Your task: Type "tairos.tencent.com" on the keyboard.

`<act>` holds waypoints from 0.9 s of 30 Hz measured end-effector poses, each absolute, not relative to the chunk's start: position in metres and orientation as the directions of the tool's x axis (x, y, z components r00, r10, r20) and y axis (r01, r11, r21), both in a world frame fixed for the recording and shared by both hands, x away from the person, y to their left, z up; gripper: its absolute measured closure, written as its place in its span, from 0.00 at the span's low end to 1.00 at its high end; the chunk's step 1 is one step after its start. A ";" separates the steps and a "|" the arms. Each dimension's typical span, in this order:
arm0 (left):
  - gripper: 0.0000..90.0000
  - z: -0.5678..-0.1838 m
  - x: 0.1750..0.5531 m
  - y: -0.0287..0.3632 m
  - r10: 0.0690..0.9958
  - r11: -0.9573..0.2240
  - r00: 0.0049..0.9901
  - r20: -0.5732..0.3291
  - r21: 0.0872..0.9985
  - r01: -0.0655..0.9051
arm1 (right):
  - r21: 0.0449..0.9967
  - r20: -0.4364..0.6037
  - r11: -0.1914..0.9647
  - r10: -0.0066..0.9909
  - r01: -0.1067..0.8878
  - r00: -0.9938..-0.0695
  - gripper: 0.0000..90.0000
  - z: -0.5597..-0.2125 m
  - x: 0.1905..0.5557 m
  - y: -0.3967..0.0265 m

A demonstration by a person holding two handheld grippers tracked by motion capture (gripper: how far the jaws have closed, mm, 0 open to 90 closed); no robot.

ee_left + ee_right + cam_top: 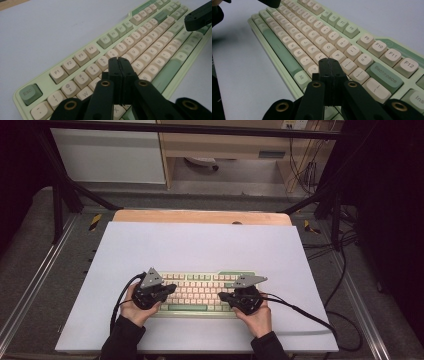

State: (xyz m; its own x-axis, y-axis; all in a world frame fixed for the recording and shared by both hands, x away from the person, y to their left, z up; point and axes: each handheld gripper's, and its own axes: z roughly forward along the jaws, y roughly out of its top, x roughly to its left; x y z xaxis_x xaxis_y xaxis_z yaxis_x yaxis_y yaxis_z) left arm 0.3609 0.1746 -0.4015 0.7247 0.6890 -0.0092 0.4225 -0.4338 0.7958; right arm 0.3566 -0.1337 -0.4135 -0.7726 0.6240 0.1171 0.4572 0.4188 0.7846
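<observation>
The keyboard (200, 292) lies square at the near middle of the white counter (200, 245), and both claws hang over it with their jaws pressed together on nothing, each making 1 blunt tip for pressing keys. To type well, I judge each tip should drop straight onto the middle of 1 key, lightly, without clipping neighbours. The left claw (119, 62) hovers over the left-hand letter rows, pointing inward; the right claw (329, 63) sits over the keys near P, angled toward the middle, both hands held low near the front edge.
</observation>
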 end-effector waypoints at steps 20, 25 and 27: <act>0.99 -0.407 0.375 0.156 0.693 -0.437 0.721 -0.017 0.785 0.438 | 0.784 0.120 0.419 0.622 0.458 -0.774 1.00 -0.413 0.356 -0.134; 0.99 -0.412 0.378 0.152 0.694 -0.446 0.720 -0.014 0.777 0.444 | 0.785 0.118 0.419 0.621 0.456 -0.774 1.00 -0.413 0.357 -0.134; 0.99 -0.414 0.378 0.150 0.693 -0.450 0.721 -0.012 0.774 0.445 | 0.785 0.119 0.419 0.621 0.457 -0.774 1.00 -0.413 0.356 -0.134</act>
State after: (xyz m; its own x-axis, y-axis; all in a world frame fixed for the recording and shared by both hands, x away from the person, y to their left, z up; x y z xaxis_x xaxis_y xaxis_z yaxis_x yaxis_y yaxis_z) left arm 0.3784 0.1499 -0.4137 0.7211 0.6927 -0.0123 0.4454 -0.4499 0.7741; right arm 0.3565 -0.1339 -0.4132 -0.7744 0.6213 0.1193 0.4570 0.4190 0.7846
